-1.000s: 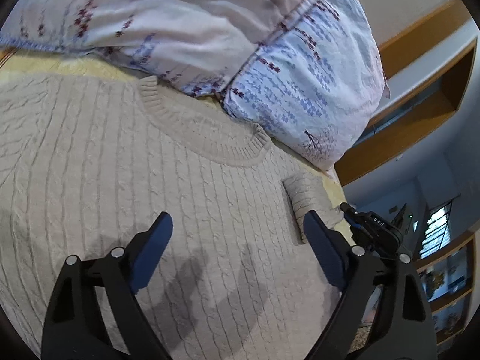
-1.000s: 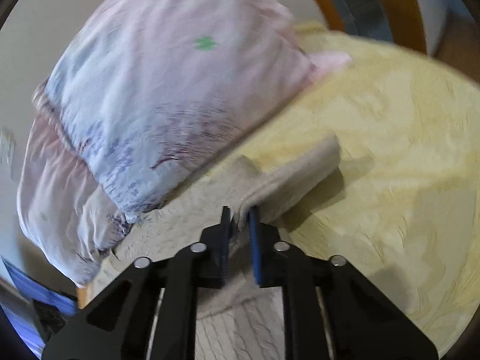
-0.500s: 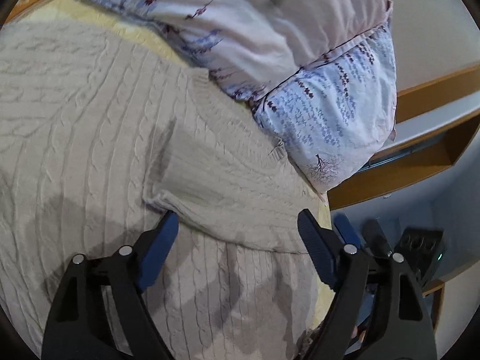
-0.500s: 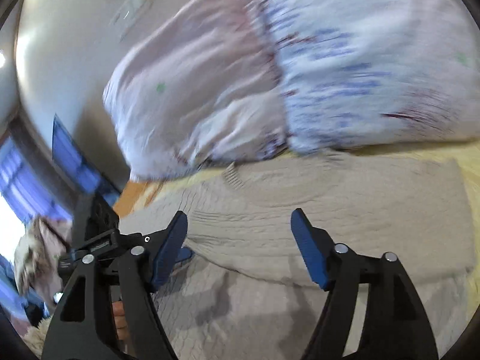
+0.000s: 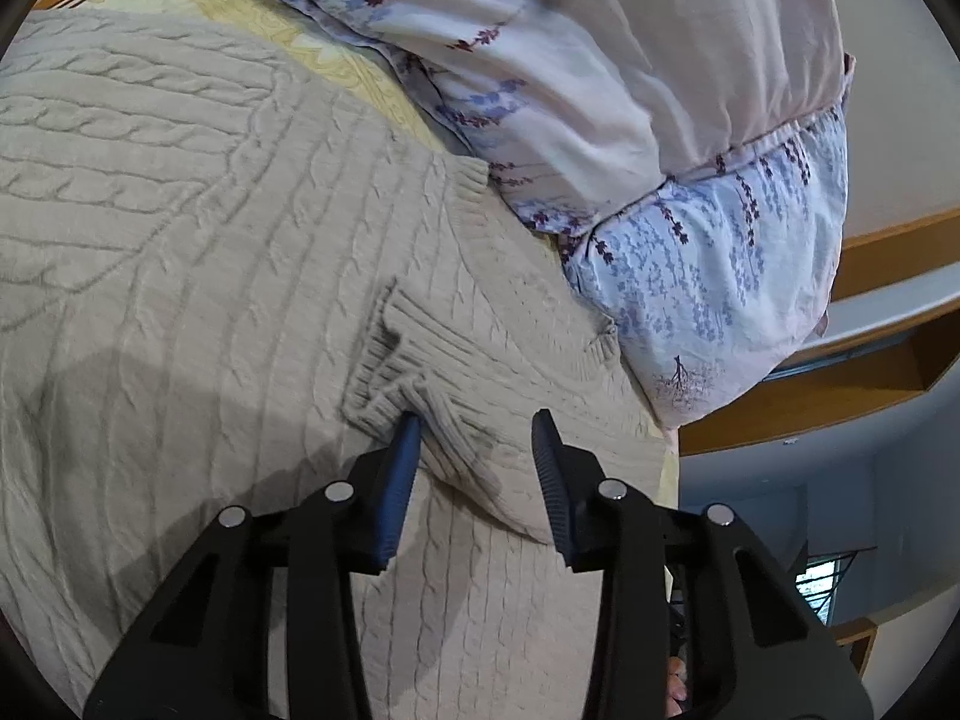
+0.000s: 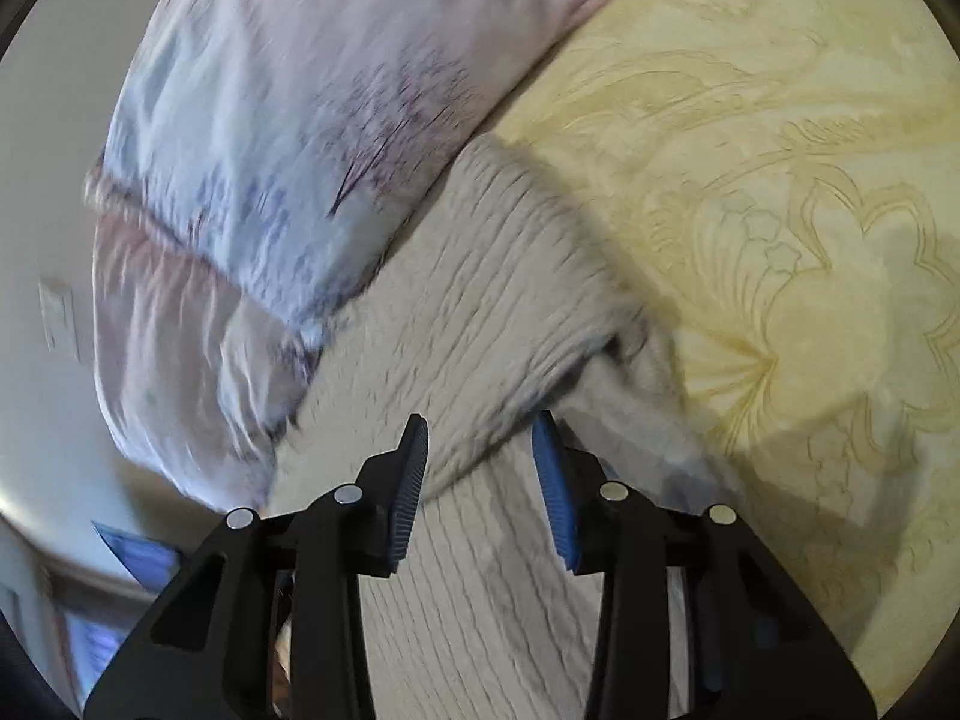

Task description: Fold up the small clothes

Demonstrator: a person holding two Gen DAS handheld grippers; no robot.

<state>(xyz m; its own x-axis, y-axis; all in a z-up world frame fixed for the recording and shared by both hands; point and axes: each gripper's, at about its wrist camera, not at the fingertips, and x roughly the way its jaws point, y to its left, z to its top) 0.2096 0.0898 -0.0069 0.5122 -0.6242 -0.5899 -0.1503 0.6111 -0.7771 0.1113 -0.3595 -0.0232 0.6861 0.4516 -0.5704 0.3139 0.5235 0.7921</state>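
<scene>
A beige cable-knit sweater [image 5: 180, 276] lies flat on the bed, its sleeve [image 5: 456, 384] folded across the chest with the ribbed cuff [image 5: 384, 360] toward the middle. My left gripper [image 5: 477, 426] is partly open, jaws straddling the folded sleeve just behind the cuff, left finger touching the knit. In the right wrist view the sweater [image 6: 480, 312] shows blurred, its folded shoulder edge under my right gripper [image 6: 480, 429], which is partly open and holds nothing.
Floral pillows [image 5: 660, 120] press against the sweater's collar side; they also show in the right wrist view [image 6: 288, 138]. The yellow patterned bedspread [image 6: 780, 210] lies to the right. A wooden headboard shelf [image 5: 870, 312] is beyond the pillows.
The right gripper let go of the sleeve and swung back over the shoulder. The sleeve now lies across the chest. The left gripper narrowed and came down over the sleeve near the cuff.
</scene>
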